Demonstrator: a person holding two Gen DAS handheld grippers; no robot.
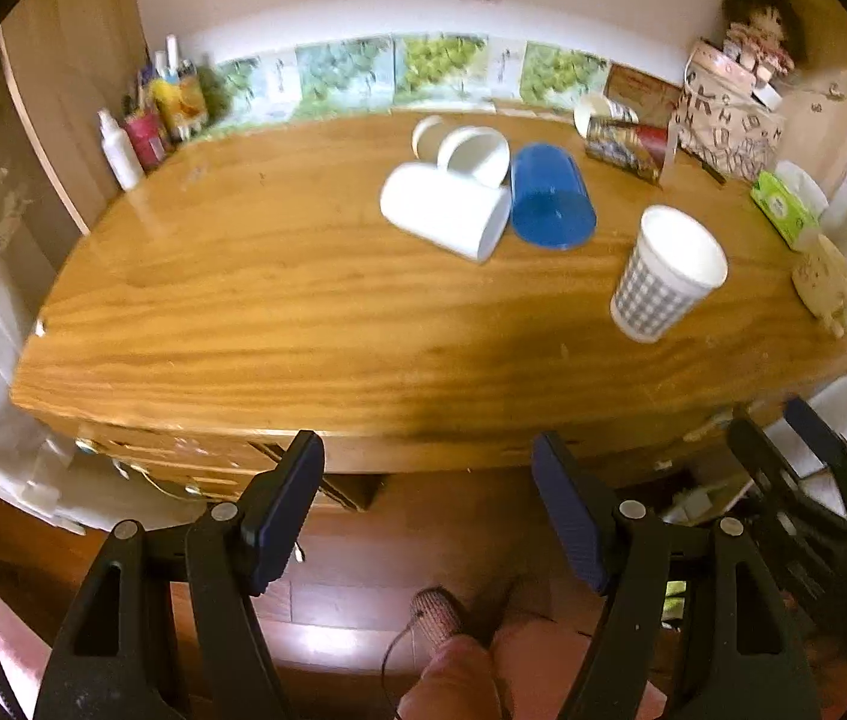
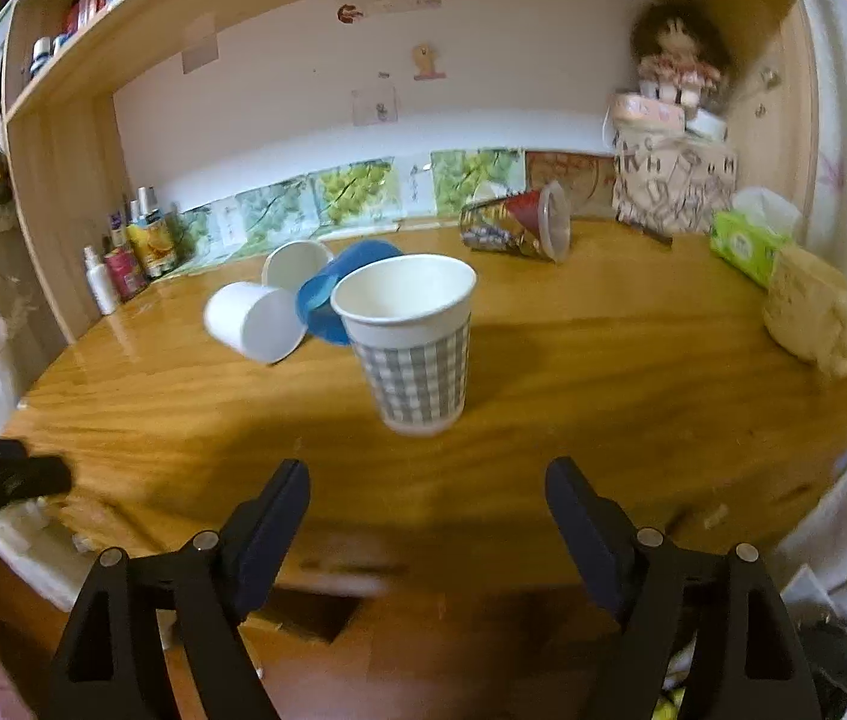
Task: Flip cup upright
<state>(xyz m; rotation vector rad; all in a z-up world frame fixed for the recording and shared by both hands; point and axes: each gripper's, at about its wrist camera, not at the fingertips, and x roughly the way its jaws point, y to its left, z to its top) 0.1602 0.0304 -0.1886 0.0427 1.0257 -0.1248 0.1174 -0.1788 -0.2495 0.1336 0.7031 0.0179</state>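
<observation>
Left wrist view: checked paper cup (image 1: 666,273) stands upright on the table (image 1: 279,300), mouth up, long axis vertical (looks tilted from lens warp), toward the right side. Farther back, mid-table, a cluster of cups lying on their sides: large white cup (image 1: 444,210) with mouth toward the front right, blue cup (image 1: 550,195) just beside it with mouth toward the camera, two smaller white cups (image 1: 474,153) behind, mouths facing the camera. Patterned cup (image 1: 621,141) on its side near the back wall. Bottles (image 1: 147,120) at back left, printed paper bag (image 1: 726,120) with doll at back right, green tissue pack (image 1: 783,210) at the right edge. Left gripper (image 1: 426,516) is spread wide with nothing between the jaws, held off the front edge of the table, over the floor; checked cup is ahead and well to its right, apart. Part of the right gripper (image 1: 807,468) shows at lower right.

Right wrist view: checked paper cup (image 2: 408,342) upright, mouth up, near centre of the table (image 2: 633,372). Behind-left of it the blue cup (image 2: 333,294) and white cups (image 2: 255,321) on their sides; nothing between cup and gripper. Right gripper (image 2: 426,531) jaws wide apart, holding nothing, over the front edge of the table; cup is straight ahead, near, not touching.
</observation>
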